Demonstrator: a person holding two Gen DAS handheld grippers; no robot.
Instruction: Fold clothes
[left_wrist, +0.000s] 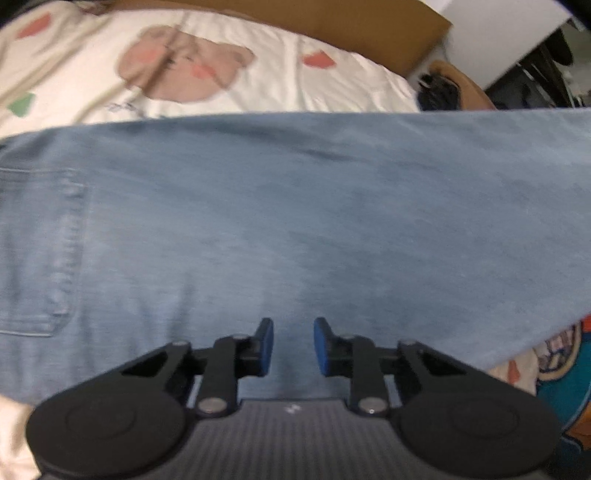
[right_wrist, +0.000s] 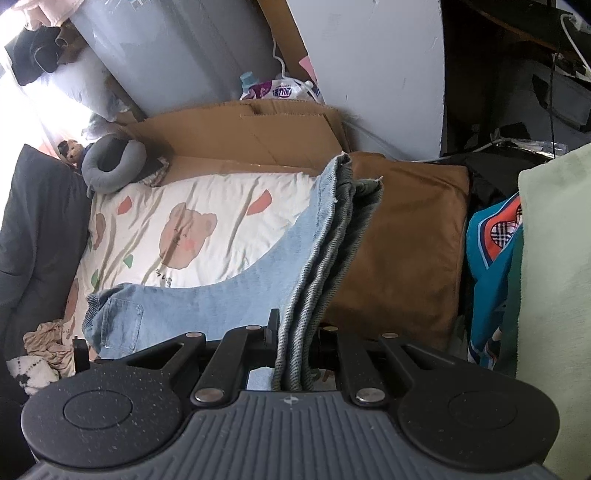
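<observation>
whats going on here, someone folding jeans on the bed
Yes. A person with a handheld gripper in each hand is folding light blue jeans on a bed with a bear-print cover. The right gripper is shut on the bunched leg ends, lifting them. The left gripper hovers over the flat denim near the back pocket, with a gap between its blue pads and nothing pinched yet.
</observation>
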